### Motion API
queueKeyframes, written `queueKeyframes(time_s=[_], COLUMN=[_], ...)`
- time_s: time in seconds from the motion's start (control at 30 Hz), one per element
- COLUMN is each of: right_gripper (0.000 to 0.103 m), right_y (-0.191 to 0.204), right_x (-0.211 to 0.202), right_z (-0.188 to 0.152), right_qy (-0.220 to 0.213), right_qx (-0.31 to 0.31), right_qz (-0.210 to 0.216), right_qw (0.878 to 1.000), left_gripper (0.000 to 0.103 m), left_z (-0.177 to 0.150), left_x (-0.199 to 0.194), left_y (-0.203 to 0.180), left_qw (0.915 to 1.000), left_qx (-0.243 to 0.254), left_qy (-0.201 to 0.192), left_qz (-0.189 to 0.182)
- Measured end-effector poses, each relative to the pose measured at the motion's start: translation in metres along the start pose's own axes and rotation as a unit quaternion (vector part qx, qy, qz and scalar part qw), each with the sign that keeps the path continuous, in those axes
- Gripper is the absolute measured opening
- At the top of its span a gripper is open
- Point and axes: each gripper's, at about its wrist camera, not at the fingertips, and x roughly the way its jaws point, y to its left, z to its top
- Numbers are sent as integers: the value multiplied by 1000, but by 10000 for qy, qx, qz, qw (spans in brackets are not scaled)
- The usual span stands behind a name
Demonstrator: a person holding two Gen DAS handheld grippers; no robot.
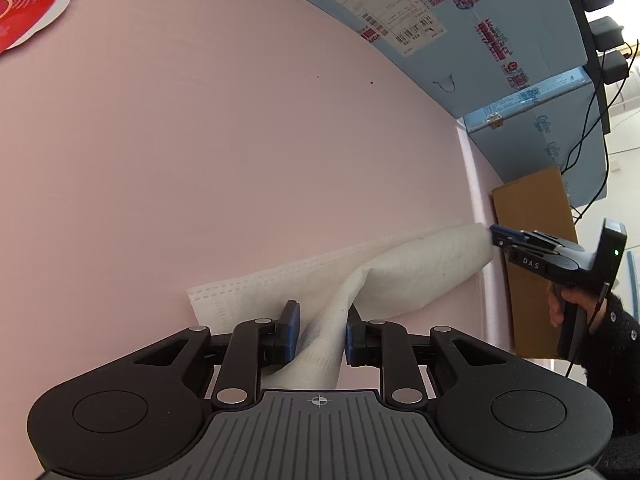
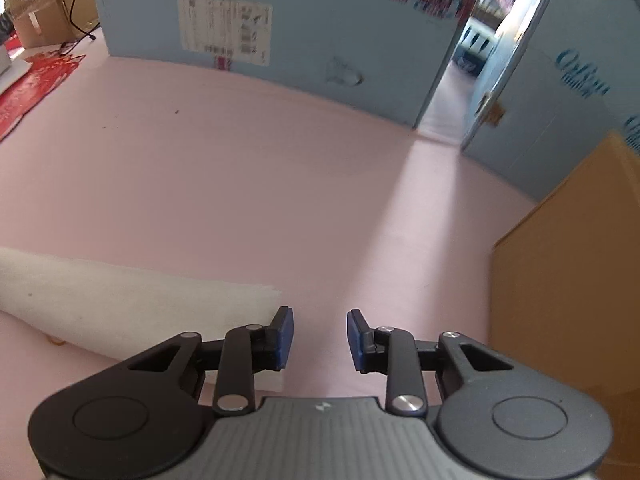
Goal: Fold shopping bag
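I had the shopping bag (image 1: 320,300) on the pink table (image 1: 200,160), a white non-woven thing already doubled into a long narrow band with its stitched edge running from about eight o'clock toward three o'clock in my left wrist view. So the first lengthwise fold looked done to me; what remained, as I judged it, was bringing the ends together and flattening the bundle.

My left gripper (image 1: 320,334) was nearly closed, and a raised ridge of the fabric stood pinched between its blue pads (image 1: 294,332), gathered up off the table at six o'clock in that view. I took that for a real grip, since the cloth bunched and lifted right at the pads.

My right gripper (image 2: 320,340) was another matter. From its own camera the jaws stood partly open with only bare pink table between them, and the bag's end (image 2: 140,304) lay at about eight o'clock, just beside the left pad (image 2: 285,338). From the left wrist view that same gripper (image 1: 498,238) sat at three o'clock with its tip at the far end of the bag, near the table's edge; whether it touched the cloth there I could not tell.

The far end of the band was puffed rather than flat, so I reckoned pressing would be needed. Blue cartons (image 1: 500,32) and a brown cardboard box (image 2: 568,280) stood beyond, well apart from the bag.
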Motion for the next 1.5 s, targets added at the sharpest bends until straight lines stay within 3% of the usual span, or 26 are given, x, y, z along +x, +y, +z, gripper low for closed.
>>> queueKeyframes(time_s=[0.1, 0.17, 0.23, 0.37, 0.47, 0.57, 0.67, 0.77, 0.83, 0.87, 0.9, 0.97, 1.07, 1.1, 1.2, 1.3, 1.33, 1.4, 1.5], right_gripper=[34, 34, 36, 34, 30, 32, 33, 34, 34, 34, 34, 34, 34, 34, 34, 34, 34, 34, 34], right_y=[18, 43, 70, 116, 129, 119, 118, 114, 112, 112, 112, 112, 114, 114, 116, 115, 115, 115, 113], right_x=[-30, -56, -67, -39, -6, -3, -4, -4, -4, -3, -3, -2, -3, -3, -5, -5, -5, -5, -5], right_z=[-7, -16, -25, -46, -54, -60, -60, -62, -64, -62, -61, -60, -60, -61, -63, -65, -65, -66, -67], right_qy=[-889, -1604, -1858, -1477, -978, -977, -957, -975, -991, -995, -998, -1007, -1034, -1048, -1090, -1145, -1161, -1177, -1201], right_qx=[-106, -309, -593, -1284, -1154, -663, -654, -588, -577, -579, -580, -593, -623, -628, -637, -633, -631, -651, -663], right_qz=[-384, -194, 237, 670, 577, 697, 723, 742, 737, 733, 731, 722, 677, 660, 619, 619, 627, 637, 676], right_qw=[9952, 9864, 9805, 9784, 9868, 9906, 9906, 9907, 9907, 9906, 9906, 9905, 9904, 9903, 9901, 9895, 9892, 9889, 9882], left_gripper=[22, 22, 22, 22, 24, 28, 33, 34, 33, 32, 32, 32, 43, 47, 47, 16, 15, 15, 16], left_z=[2, 3, 5, 6, 8, 7, 6, -2, -11, -12, -18, -28, -56, -63, -75, -74, -72, -72, -83], left_x=[-1, -2, -2, -1, -5, -15, -34, -47, -60, -63, -68, -74, -86, -81, -43, 13, 36, 58, 58], left_y=[-3, -2, -1, -3, 0, 4, 15, 23, 21, 14, -3, -31, -97, -118, -157, -164, -159, -145, -131], left_qw=[9999, 9999, 9999, 9999, 9998, 9995, 9991, 9950, 9824, 9719, 9431, 9147, 8750, 8713, 8833, 9113, 9221, 9264, 9101], left_qx=[106, 73, 74, 66, 65, 154, 32, -35, 53, 170, 594, 1215, 2057, 2321, 2740, 2699, 2562, 2523, 2776], left_qy=[32, 54, 67, 101, 168, 199, 83, -67, -299, -402, -664, -1123, -2514, -2756, -2890, -2462, -2223, -1931, -2166], left_qz=[107, 106, 113, 123, 78, 191, 418, 1001, 1845, 2315, 3203, 3686, 3589, 3333, 2475, 1897, 1862, 2022, 2186])
